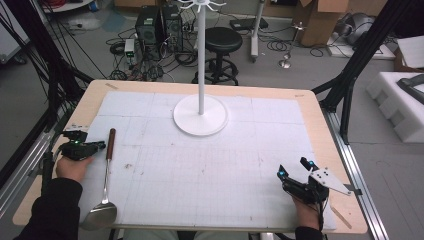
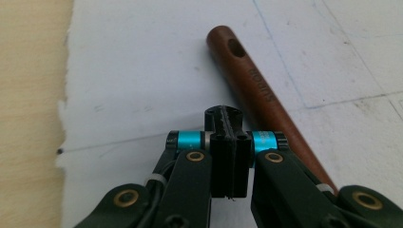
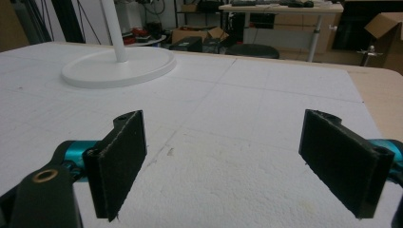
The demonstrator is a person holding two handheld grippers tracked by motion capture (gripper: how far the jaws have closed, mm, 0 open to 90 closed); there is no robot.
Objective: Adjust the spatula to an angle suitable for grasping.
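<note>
Black tool (image 2: pixel 229 130), teal collars, brass screws

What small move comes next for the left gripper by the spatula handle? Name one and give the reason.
Probably open the left gripper before going further. Its jaws are pressed together with nothing between them, and the brown handle of the spatula lies on the white mat just beside the tips, so shut jaws cannot straddle it.

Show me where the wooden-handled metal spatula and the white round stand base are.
wooden-handled metal spatula (image 1: pixel 107 167): high view, on its thin metal shaft.
white round stand base (image 1: pixel 186 120): high view, on the flat disc left of the pole.
</note>
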